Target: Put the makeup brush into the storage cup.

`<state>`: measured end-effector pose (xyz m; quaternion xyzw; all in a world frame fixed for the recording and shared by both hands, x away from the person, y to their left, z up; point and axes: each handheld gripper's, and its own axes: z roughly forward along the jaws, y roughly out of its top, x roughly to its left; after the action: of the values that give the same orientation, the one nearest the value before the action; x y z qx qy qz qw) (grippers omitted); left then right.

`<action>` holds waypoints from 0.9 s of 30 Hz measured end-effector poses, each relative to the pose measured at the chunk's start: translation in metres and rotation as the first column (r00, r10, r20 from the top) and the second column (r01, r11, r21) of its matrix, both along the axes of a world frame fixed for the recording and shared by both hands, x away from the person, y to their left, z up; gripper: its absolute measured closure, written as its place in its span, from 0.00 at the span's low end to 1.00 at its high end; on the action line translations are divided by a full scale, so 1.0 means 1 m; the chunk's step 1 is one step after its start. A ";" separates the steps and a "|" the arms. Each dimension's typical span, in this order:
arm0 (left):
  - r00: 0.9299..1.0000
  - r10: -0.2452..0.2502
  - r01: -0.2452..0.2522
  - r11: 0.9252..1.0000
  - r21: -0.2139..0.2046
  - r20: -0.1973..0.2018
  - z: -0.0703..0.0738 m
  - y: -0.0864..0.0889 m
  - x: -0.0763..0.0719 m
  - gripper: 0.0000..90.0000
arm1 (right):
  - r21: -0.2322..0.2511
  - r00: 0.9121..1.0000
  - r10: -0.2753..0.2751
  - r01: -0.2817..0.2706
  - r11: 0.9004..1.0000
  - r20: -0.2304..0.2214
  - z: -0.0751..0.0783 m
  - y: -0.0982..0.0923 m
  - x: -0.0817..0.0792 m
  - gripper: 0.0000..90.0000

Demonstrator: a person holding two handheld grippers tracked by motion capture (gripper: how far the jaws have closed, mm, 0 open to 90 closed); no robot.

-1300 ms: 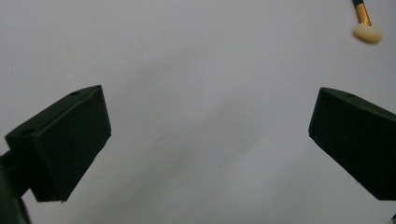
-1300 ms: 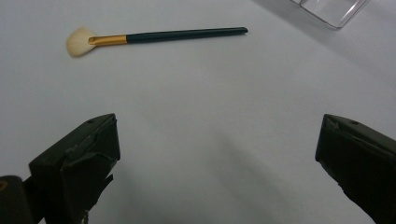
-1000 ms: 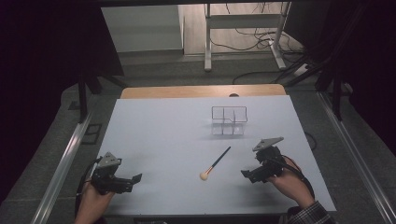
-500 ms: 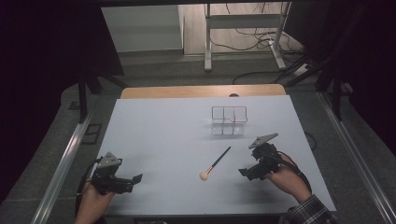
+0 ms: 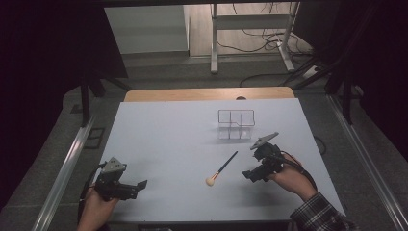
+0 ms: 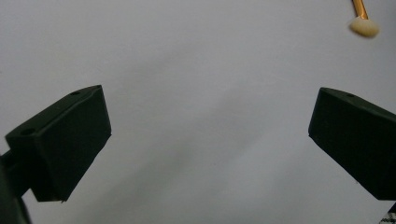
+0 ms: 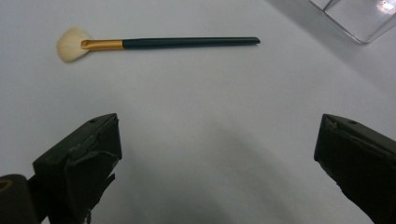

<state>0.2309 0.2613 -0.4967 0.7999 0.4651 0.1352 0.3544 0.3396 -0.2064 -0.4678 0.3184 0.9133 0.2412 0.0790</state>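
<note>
Dark flooring with loose cables surrounds a white desk (image 5: 163, 144), whose far edge shows a strip of bare wood; beyond it stand the legs of a metal frame. No brand, label or writing can be read on anything here.

Near the middle of the desk, a little toward its right side, lies a makeup brush (image 5: 221, 169) with a dark handle, a gold collar and a pale fan of bristles. It rests flat and slantwise, bristles toward the near edge and handle tip toward the far right corner. In the right gripper view the brush (image 7: 154, 44) lies crosswise ahead of the jaws, untouched, with bare desk between it and them.

Beyond the brush, toward the far right corner, stands a clear plastic organizer (image 5: 235, 123) split into compartments, well apart from the brush.

A hand holds the right gripper (image 5: 253, 174) just right of the brush, near it but not touching, jaws spread wide with nothing between them. A plaid sleeve shows at the near right corner.

Another hand holds the left gripper (image 5: 139, 185) by the near left corner, well away from the brush, jaws likewise spread wide and empty. In the left gripper view the bristle end (image 6: 364, 27) sits far ahead.
</note>
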 end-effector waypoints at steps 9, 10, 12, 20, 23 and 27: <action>1.000 -0.006 0.006 1.000 0.009 -0.001 0.000 0.000 0.000 0.00 | -0.020 0.999 0.034 -0.034 0.999 -0.026 -0.002 0.011 0.006 0.00; 1.000 -0.006 0.006 1.000 0.010 -0.001 0.000 0.000 0.000 0.00 | -0.020 0.999 0.034 -0.034 0.999 -0.026 -0.002 0.011 0.006 0.00; 1.000 -0.007 0.007 1.000 0.010 -0.001 0.000 0.000 0.000 0.00 | -0.022 0.998 0.048 -0.049 0.999 -0.033 -0.002 0.014 0.007 0.00; 1.000 -0.013 0.013 1.000 0.015 0.000 0.000 -0.001 0.000 0.00 | -0.028 0.996 0.071 -0.073 0.997 -0.044 -0.004 0.025 0.012 0.00; 1.000 -0.014 0.014 1.000 0.015 0.001 0.000 -0.001 0.000 0.00 | -0.031 0.996 0.078 -0.079 0.996 -0.047 -0.005 0.028 0.014 0.00; 1.000 -0.015 0.015 1.000 0.018 0.000 0.000 -0.001 0.000 0.00 | -0.037 0.995 0.092 -0.094 0.995 -0.046 -0.007 0.033 0.016 0.00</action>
<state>0.2312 0.2601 -0.4969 0.8064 0.4579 0.1368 0.3484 0.3551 -0.1731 -0.4747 0.2793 0.9332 0.2194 0.0538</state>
